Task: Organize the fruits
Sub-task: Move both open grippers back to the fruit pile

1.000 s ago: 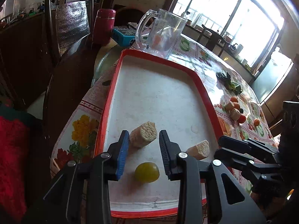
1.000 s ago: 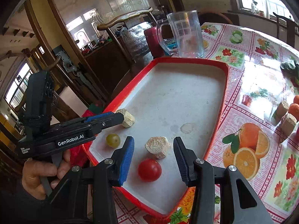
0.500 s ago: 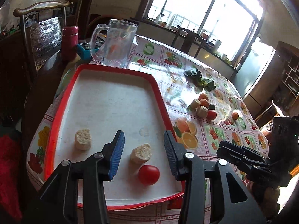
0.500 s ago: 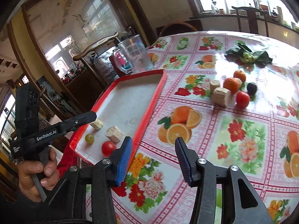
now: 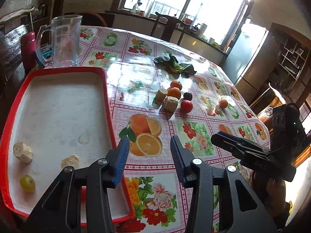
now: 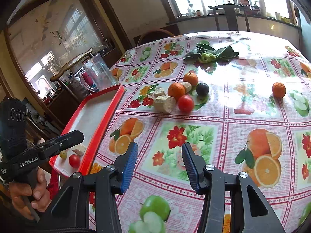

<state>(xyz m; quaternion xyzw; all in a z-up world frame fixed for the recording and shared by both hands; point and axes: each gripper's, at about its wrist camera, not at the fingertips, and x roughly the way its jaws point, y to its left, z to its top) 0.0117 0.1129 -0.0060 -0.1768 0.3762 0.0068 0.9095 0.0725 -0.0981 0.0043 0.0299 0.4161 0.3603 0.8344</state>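
Beside the red-rimmed white tray (image 5: 106,89), the tablecloth (image 6: 243,116) shows pink checks with printed oranges and red flowers; blue-padded black grippers

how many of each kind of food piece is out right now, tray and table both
red tomatoes: 2, one in the tray, one on the table
oranges: 3
green grape: 1
dark plum: 1
beige cut chunks: 5, two in the red tray, three on the table
leafy greens: 1
total: 13

A home dining room. A round table (image 6: 243,104) wears a fruit-and-flower printed oilcloth, with carved wooden chairs (image 6: 229,13) around it. A refrigerator (image 5: 250,58) and cluttered windowsill (image 5: 175,19) stand behind.
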